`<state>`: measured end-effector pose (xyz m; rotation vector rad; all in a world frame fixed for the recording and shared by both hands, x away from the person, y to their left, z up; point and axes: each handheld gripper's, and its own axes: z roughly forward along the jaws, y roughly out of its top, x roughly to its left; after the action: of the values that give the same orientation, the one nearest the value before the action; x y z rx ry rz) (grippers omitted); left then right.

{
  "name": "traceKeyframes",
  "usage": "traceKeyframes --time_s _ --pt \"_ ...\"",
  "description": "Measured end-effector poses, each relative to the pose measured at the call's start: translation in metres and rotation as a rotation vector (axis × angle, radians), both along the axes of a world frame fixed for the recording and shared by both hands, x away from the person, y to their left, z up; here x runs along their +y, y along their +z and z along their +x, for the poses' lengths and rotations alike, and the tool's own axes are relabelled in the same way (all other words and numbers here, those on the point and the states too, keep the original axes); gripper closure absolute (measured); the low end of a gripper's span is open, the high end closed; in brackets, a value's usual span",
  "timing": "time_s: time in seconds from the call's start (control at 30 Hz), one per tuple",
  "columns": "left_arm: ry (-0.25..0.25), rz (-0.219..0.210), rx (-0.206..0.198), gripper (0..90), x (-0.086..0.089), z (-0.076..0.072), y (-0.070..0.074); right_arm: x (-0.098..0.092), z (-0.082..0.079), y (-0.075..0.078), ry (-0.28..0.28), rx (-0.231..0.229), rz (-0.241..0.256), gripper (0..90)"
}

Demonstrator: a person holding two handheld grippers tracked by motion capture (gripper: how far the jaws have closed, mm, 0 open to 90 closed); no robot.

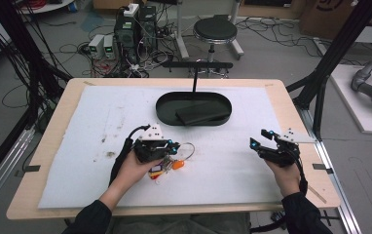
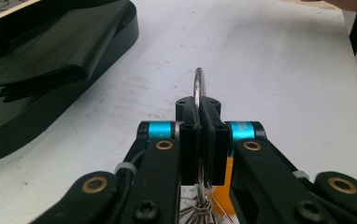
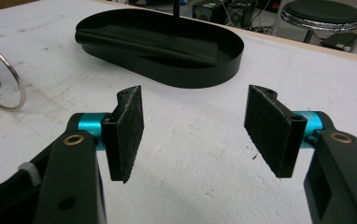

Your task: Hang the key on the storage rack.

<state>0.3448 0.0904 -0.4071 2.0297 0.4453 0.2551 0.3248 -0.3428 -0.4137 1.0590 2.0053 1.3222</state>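
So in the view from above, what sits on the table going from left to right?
Left tongs clamped on a key ring → black oval tray holding a folded black wallet → right tongs, open.

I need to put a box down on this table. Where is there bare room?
Free: the white foam mat left of the black oval tray, and the stretch between the left tongs and right tongs. Crowded: around the metal key ring with its tags.
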Motion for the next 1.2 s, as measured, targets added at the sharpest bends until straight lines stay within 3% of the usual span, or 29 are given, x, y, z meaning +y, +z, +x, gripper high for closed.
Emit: traceKeyframes --time_s 0.2,0.67,1.2 --pt "0.013 -0.044 -0.014 86.5 0.009 -0.001 0.009 0.0 0.001 0.0 0.001 0.002 -0.003 38.3" --pt "0.031 -0.173 -0.089 86.6 0.029 -0.005 0.036 0.001 0.001 -0.001 -0.001 0.005 -0.009 38.3" --pt "0.039 -0.232 -0.137 86.6 0.037 -0.007 0.053 0.001 0.002 -0.002 -0.005 0.014 -0.012 38.3"
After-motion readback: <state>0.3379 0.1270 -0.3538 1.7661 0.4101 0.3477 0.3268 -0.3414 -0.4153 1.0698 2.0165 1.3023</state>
